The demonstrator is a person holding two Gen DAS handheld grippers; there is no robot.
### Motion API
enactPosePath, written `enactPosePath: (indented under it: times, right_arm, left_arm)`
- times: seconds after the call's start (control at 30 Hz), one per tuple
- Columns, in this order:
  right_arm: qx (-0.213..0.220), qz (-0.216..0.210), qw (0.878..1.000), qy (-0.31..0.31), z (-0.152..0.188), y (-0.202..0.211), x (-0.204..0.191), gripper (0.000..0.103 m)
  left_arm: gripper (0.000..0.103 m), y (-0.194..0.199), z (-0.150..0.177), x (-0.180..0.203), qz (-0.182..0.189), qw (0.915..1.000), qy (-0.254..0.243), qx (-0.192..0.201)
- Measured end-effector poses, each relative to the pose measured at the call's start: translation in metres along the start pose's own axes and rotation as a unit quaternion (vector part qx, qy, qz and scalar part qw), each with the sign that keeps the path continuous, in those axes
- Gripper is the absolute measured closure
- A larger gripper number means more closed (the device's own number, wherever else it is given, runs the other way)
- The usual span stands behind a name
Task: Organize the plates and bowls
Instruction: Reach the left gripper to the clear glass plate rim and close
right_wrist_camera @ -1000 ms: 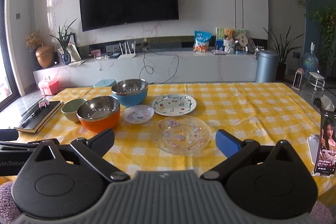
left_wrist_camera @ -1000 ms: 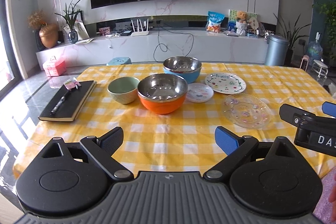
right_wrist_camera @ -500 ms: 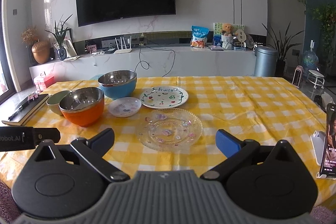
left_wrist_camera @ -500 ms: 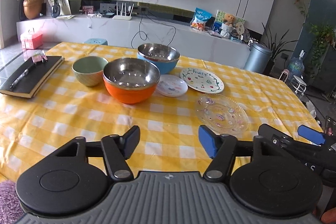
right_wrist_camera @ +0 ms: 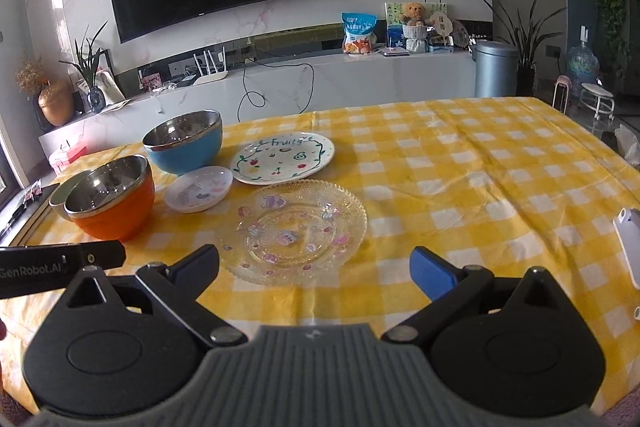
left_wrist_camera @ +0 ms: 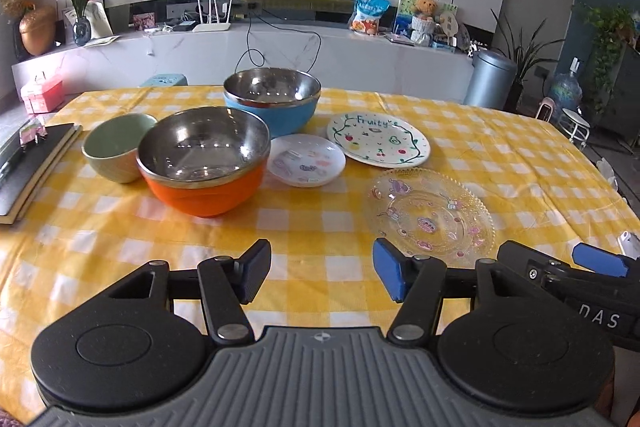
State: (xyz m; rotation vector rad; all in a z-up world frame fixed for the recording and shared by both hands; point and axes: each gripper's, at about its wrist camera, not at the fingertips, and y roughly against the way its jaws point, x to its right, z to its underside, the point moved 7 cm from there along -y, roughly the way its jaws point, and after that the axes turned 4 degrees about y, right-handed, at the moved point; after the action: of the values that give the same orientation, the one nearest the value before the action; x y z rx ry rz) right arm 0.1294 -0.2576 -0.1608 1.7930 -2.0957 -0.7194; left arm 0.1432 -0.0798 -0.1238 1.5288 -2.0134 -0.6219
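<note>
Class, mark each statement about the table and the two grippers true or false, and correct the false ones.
1. The orange bowl is nested inside the blue bowl. False: both stand separately on the table.
2. The clear plate lies nearest the right gripper. True.
3. The left gripper holds the green bowl. False: it is open and empty.
4. The "Fruity" plate has nothing stacked on it. True.

Black grippers (left_wrist_camera: 320, 275), blue pads (right_wrist_camera: 434, 273), ribbed grey bases

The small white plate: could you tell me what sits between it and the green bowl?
The orange bowl sits between the small white plate and green bowl, clearest in the left wrist view.
</note>
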Motion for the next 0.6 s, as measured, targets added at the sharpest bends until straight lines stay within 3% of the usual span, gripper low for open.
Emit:
enactPosePath:
  times: [0.13, 0.2, 0.27, 0.3, 0.43, 0.5, 0.6]
  right_arm:
    - [-0.012, 0.007, 1.0, -0.005, -0.002, -0.022, 0.011, 0.007]
    - [-0.026, 0.007, 0.999, -0.017, -0.002, -0.034, 0.017, 0.022]
    - [-0.046, 0.007, 0.998, -0.036, -0.002, -0.049, 0.026, 0.026]
    - [-0.051, 0.006, 0.998, -0.043, -0.002, -0.056, 0.028, 0.034]
    - [-0.058, 0.01, 0.997, -0.058, -0.006, -0.077, 0.038, 0.046]
    - [-0.057, 0.011, 0.996, -0.062, -0.01, -0.086, 0.041, 0.058]
    - [-0.062, 0.012, 0.995, -0.073, -0.013, -0.101, 0.047, 0.066]
  left_arm:
    - [0.034, -0.023, -0.002, 0.007, 0.009, 0.9999, -0.007, -0.012]
    - [0.035, -0.035, -0.004, 0.009, 0.021, 0.9996, 0.005, -0.02]
    - [0.043, -0.047, -0.007, 0.011, 0.034, 0.9989, 0.018, -0.027]
    - [0.049, -0.053, -0.008, 0.011, 0.038, 0.9984, 0.025, -0.033]
    - [0.05, -0.07, -0.014, 0.014, 0.054, 0.9971, 0.044, -0.03]
    - [0.055, -0.08, -0.018, 0.016, 0.055, 0.9971, 0.044, -0.03]
    - [0.061, -0.096, -0.017, 0.018, 0.059, 0.9961, 0.051, -0.041]
